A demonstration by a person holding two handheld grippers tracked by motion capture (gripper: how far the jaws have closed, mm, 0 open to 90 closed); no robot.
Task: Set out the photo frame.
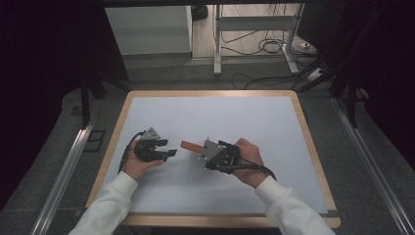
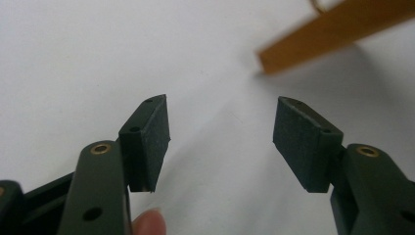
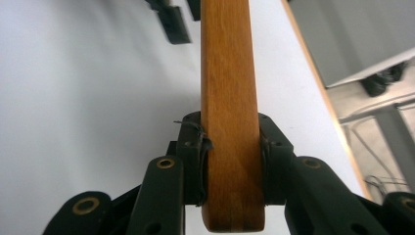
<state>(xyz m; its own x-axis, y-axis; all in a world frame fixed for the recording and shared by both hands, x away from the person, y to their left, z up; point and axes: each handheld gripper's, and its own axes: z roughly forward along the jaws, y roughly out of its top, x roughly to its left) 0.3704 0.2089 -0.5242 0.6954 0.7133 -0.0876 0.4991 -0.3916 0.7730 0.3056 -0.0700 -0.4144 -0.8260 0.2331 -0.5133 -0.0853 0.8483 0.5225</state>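
Gleaming amber-brown wooden block (image 3: 229,127), straight-edged, smooth.

dim overhead light; the room around the table (image 1: 313,147) falls into black. the wooden stick (image 2: 333,34) is blurred, casting a soft shadow.

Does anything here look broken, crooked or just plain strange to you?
Only a small thing: the pad on one side of the right gripper looks frayed, with a loose thread sticking out where it presses the wooden stick. Nothing spilled or broken otherwise.
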